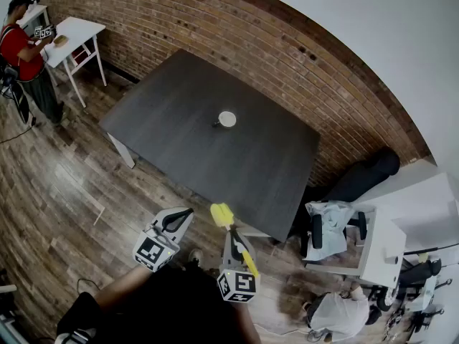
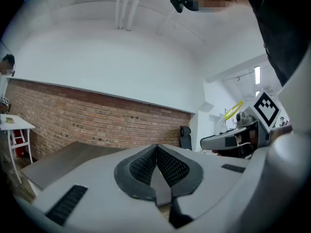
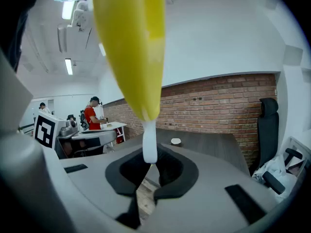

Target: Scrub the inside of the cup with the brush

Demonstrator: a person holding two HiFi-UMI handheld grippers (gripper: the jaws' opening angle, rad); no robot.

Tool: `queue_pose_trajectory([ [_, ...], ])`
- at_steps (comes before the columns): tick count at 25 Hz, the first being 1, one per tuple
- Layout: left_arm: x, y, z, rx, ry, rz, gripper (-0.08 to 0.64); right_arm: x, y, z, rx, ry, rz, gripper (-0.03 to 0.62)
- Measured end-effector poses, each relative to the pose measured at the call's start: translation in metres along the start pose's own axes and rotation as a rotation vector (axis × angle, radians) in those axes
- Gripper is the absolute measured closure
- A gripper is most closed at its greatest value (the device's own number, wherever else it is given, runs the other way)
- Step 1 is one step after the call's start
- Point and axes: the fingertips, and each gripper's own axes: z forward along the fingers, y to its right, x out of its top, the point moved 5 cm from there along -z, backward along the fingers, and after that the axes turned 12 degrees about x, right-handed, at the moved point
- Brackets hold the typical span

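A small white cup (image 1: 227, 119) stands near the middle of the dark table (image 1: 186, 142); it also appears far off in the right gripper view, cup (image 3: 175, 141). Both grippers hang over the wood floor, short of the table's near edge. My right gripper (image 1: 232, 239) is shut on a yellow brush (image 1: 222, 215), whose head points toward the table. Seen up close, the brush (image 3: 130, 47) narrows to a white neck pinched in the right gripper (image 3: 149, 155). My left gripper (image 1: 180, 218) is shut and holds nothing; its pads (image 2: 167, 166) meet at the left gripper (image 2: 156, 148) tip.
A brick wall (image 1: 215, 27) runs behind the table. A white side table (image 1: 75, 31) and a person in red (image 1: 21, 49) are at far left. A black chair (image 1: 369, 172), a white desk (image 1: 398, 224) and a seated person (image 1: 337, 314) are at right.
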Motion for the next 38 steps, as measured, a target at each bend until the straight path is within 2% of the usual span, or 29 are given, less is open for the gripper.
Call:
queue_pose_trajectory([
  [15,0.0,-0.007,-0.016,-0.004,0.009,-0.013,0.526,0.0,-0.015,-0.002,-0.011,0.015,0.01,0.545],
  [29,-0.011,-0.047,-0.061,-0.036,0.005,-0.026,0.526,-0.011,-0.072,0.016,-0.057,0.009,0.013,0.545],
  [38,-0.022,-0.067,-0.063,-0.027,-0.006,-0.033,0.526,-0.016,-0.08,0.037,-0.046,-0.001,0.014,0.545],
])
